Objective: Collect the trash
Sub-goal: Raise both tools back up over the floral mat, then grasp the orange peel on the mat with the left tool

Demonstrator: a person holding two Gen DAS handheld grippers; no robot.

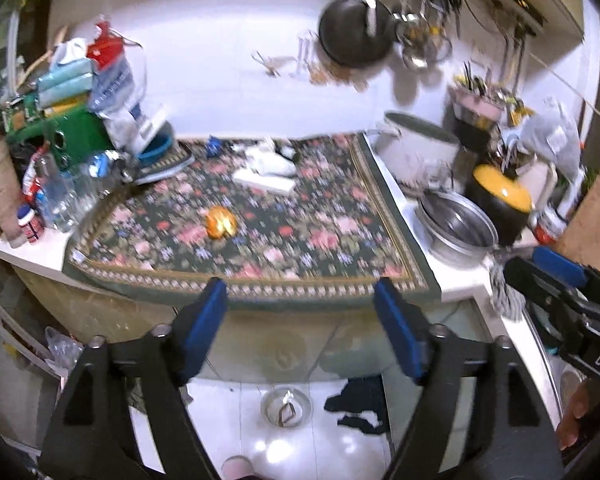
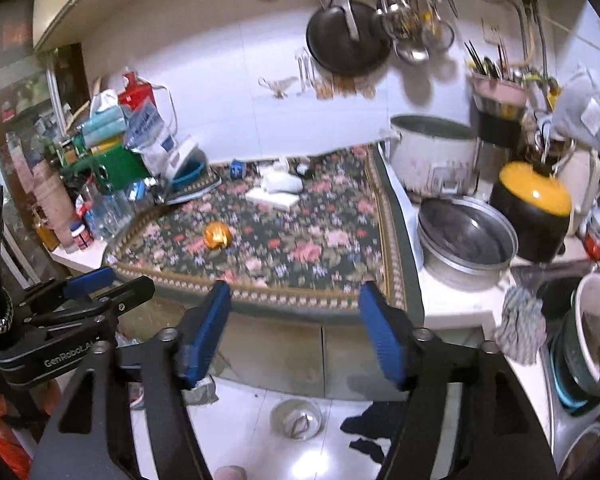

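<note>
A shiny orange crumpled wrapper (image 1: pixel 221 223) lies on the floral cloth (image 1: pixel 300 240); it also shows in the right wrist view (image 2: pixel 217 235). White crumpled paper (image 1: pixel 270 162) and a small blue wrapper (image 1: pixel 213 145) lie near the cloth's back edge. My left gripper (image 1: pixel 300 312) is open and empty, in front of the counter's edge, short of the trash. My right gripper (image 2: pixel 294 318) is open and empty, also before the counter's edge. Each gripper appears in the other's view, the right one (image 1: pixel 540 276) and the left one (image 2: pixel 100 284).
Bottles and a green box (image 1: pixel 72 136) crowd the left of the counter. A white pot (image 2: pixel 432 152), a steel pot (image 2: pixel 464 236) and a yellow-lidded cooker (image 2: pixel 534 216) stand on the right. A pan (image 2: pixel 348 40) hangs on the wall. A glass bowl (image 2: pixel 296 418) and dark cloth (image 2: pixel 374 420) lie on the floor.
</note>
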